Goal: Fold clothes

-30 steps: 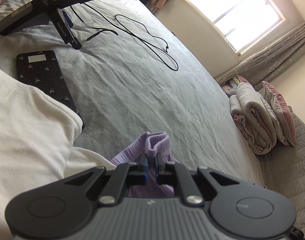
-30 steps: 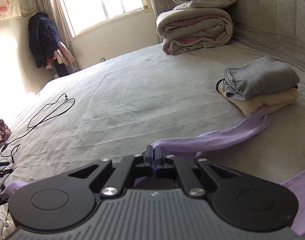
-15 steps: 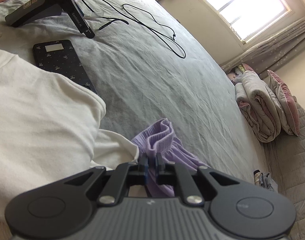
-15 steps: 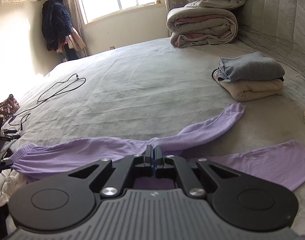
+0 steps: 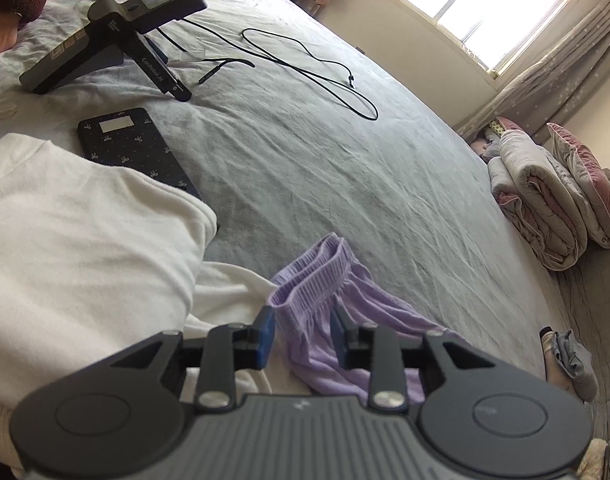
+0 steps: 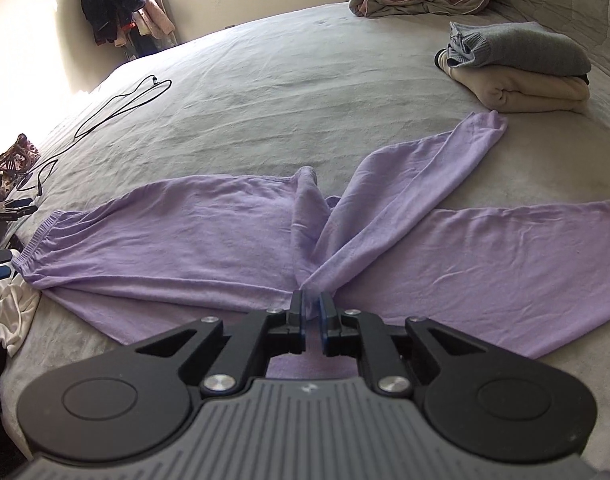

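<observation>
Grey bed lying under both my grippers. My left gripper standing apart, having just been opening, elastic waistband of purple trousers sitting loose between pads. My right gripper parting slightly too, bunched crotch fabric lying in narrow gap; whether pads are pressing, cannot tell. Trouser legs spreading ahead and right of it. Beyond right, folded clothes stack. White garment lying left of left gripper.

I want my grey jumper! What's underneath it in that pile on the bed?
Under the grey jumper lies a folded cream garment, resting on the bed. Something dark pokes out between them at both ends, but the jumper covers it, so I cannot tell what it is.
</observation>
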Available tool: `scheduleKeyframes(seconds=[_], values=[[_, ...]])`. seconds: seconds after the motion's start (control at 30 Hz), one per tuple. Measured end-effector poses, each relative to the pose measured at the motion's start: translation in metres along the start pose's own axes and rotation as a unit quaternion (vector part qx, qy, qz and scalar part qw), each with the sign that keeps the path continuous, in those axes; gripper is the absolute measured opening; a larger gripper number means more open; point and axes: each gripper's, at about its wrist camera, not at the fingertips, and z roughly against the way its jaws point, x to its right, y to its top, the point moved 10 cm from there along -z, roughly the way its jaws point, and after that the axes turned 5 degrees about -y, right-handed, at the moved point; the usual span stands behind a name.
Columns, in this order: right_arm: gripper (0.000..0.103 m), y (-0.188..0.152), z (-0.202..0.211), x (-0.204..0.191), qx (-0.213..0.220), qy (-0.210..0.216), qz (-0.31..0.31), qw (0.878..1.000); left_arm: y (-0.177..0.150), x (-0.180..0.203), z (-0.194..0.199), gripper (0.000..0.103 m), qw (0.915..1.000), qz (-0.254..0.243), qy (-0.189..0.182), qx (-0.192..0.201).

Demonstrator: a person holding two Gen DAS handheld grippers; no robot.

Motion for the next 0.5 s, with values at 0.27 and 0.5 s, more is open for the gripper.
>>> scheduleKeyframes(seconds=[0.27, 0.5], values=[[0.046, 0.023, 0.004, 0.007, 0.019, 0.007, -0.013, 1.000, 0.006, 0.025, 0.011, 0.038, 0.9986, -0.036, -0.030, 0.023], [0.046, 0.043, -0.005, 0.034, 0.024, -0.003, -0.048, 0.999, -0.029, 0.078, -0.007, 0.042, 0.9887, -0.100, -0.102, -0.046]])
